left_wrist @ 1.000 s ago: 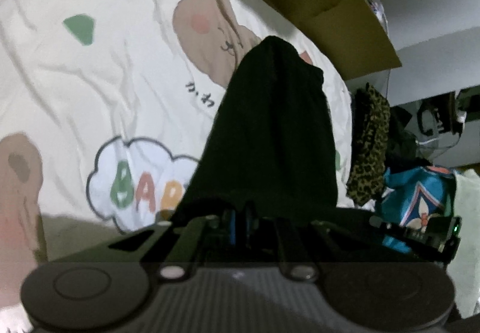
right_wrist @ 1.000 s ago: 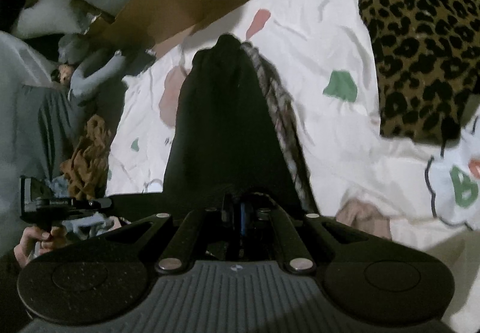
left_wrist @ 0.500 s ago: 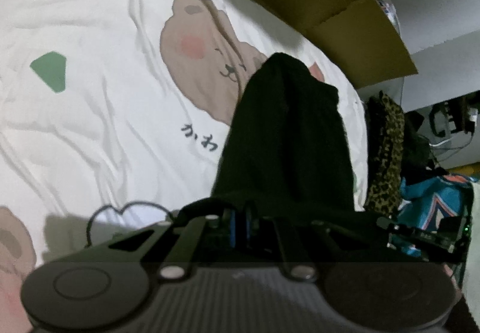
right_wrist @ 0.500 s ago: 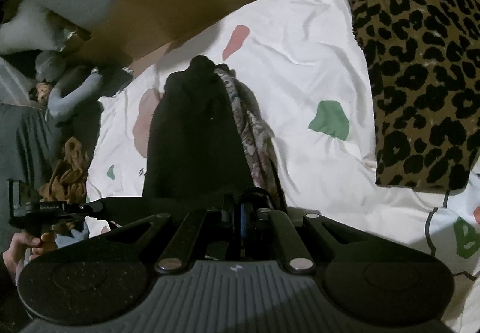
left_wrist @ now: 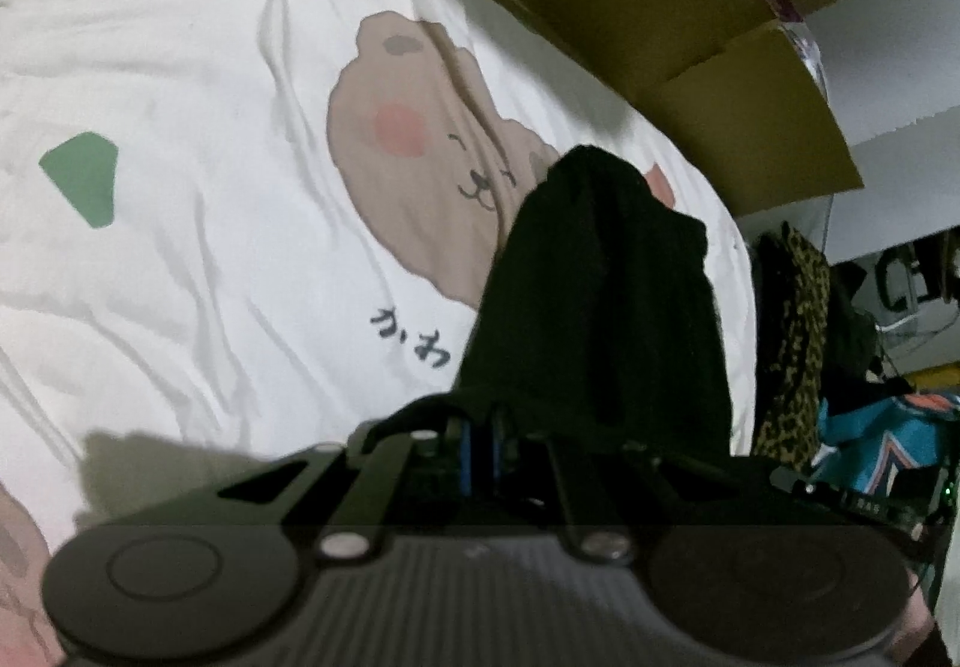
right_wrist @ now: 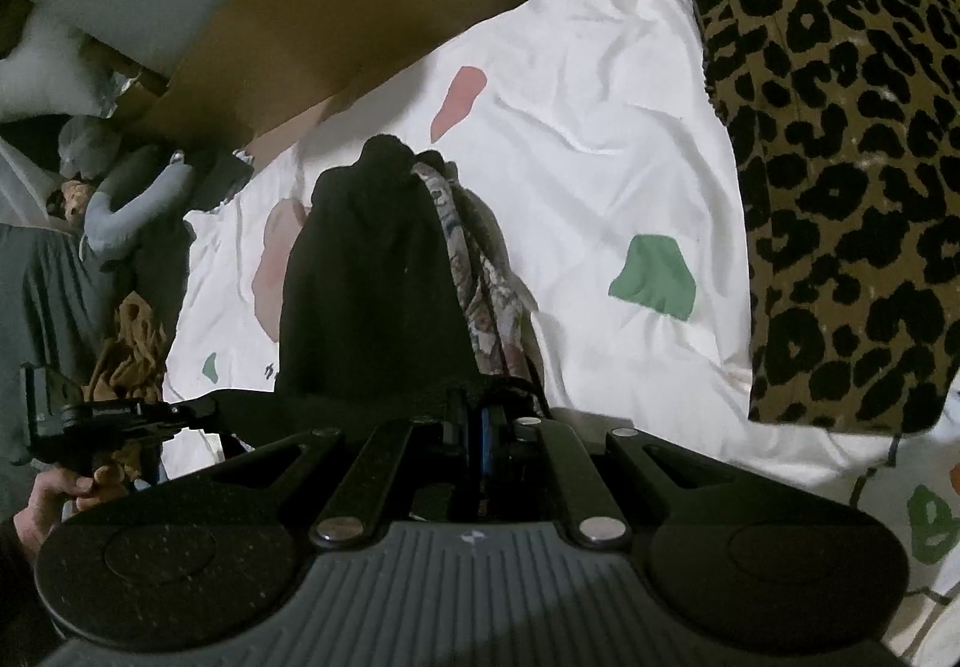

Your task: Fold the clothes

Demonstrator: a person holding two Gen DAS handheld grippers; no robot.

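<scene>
A black garment (left_wrist: 600, 295) hangs in a long drape from my left gripper (left_wrist: 480, 442), which is shut on its upper edge. In the right wrist view the same black garment (right_wrist: 372, 277) hangs from my right gripper (right_wrist: 474, 430), also shut on it; a floral patterned lining (right_wrist: 474, 271) shows along its right side. The cloth is stretched between the two grippers above a white bedsheet (left_wrist: 210, 187) printed with a brown bear (left_wrist: 420, 169). The left gripper and the hand (right_wrist: 54, 493) holding it appear at the lower left of the right wrist view.
A leopard-print pillow (right_wrist: 840, 156) lies to the right on the bed. Brown cardboard (left_wrist: 690, 6) borders the far edge of the sheet. Piled clothes and a teal bag (left_wrist: 882, 439) sit beyond the bed's right side; grey fabric and a brown item (right_wrist: 126, 349) lie at the left.
Both grippers have carried the hanging black garment farther across the bed; the bear print has come into fuller view and the cloud print has dropped out of the left wrist view.
</scene>
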